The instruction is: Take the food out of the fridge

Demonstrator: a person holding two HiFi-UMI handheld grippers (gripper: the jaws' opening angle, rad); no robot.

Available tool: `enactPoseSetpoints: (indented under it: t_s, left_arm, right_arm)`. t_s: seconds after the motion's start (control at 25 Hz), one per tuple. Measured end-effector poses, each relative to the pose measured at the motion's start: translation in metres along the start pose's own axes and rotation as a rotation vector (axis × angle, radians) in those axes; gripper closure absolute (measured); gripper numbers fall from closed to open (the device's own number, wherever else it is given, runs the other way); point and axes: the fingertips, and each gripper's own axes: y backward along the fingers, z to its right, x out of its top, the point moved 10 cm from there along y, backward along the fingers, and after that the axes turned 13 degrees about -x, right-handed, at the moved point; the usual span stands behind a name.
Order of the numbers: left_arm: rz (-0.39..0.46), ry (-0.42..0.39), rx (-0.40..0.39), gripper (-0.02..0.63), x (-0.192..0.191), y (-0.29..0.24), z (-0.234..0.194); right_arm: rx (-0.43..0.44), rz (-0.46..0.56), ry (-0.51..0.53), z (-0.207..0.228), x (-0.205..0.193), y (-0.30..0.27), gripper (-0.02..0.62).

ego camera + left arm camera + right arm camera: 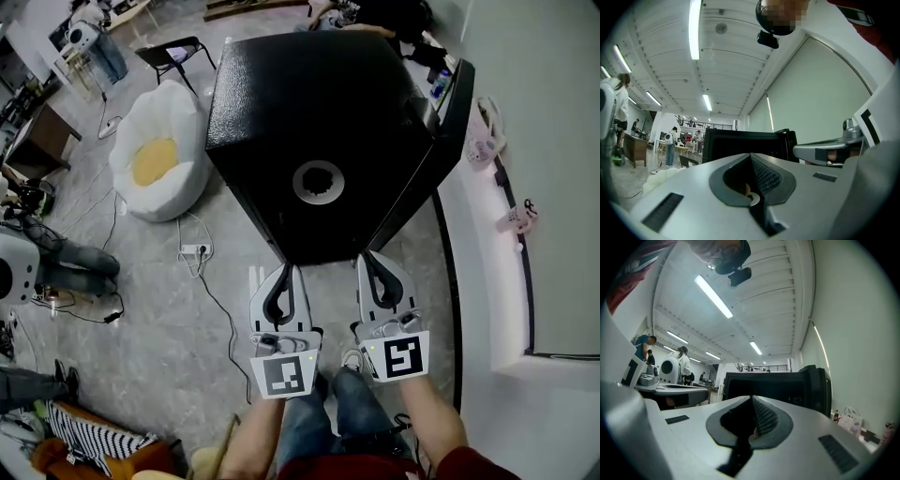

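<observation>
A black fridge (319, 122) stands in front of me, seen from above, with a round grey fitting on its top. Its door (441, 141) is swung open on the right side. No food shows in any view. My left gripper (286, 272) and right gripper (367, 258) are held side by side just short of the fridge's near corner, both shut with nothing between the jaws. In the left gripper view the left gripper (751, 157) points at the dark open fridge (740, 143). In the right gripper view the right gripper (752, 399) faces the fridge (768, 385) and its door (818, 385).
A white beanbag (155, 150) with a yellow middle lies to the fridge's left. A power strip (194, 250) and its cable trail over the grey floor. A white ledge (487, 244) with small bags runs along the right wall. A chair (173, 52) stands behind.
</observation>
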Motion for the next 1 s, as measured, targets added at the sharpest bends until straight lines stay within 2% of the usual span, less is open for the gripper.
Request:
enactPoseSetpoints:
  t_s: [0.4,1.0]
  left_arm:
    - [-0.004,0.015,0.007,0.594,-0.040,-0.012,-0.001]
    - [-0.057,0.006,0.039,0.594,-0.121,-0.010,-0.028]
  right_arm:
    - [0.009,-0.028,0.000,0.005,-0.038,-0.004,0.573]
    - [0.041,-0.073,0.002,-0.013,-0.121,-0.017,0.574]
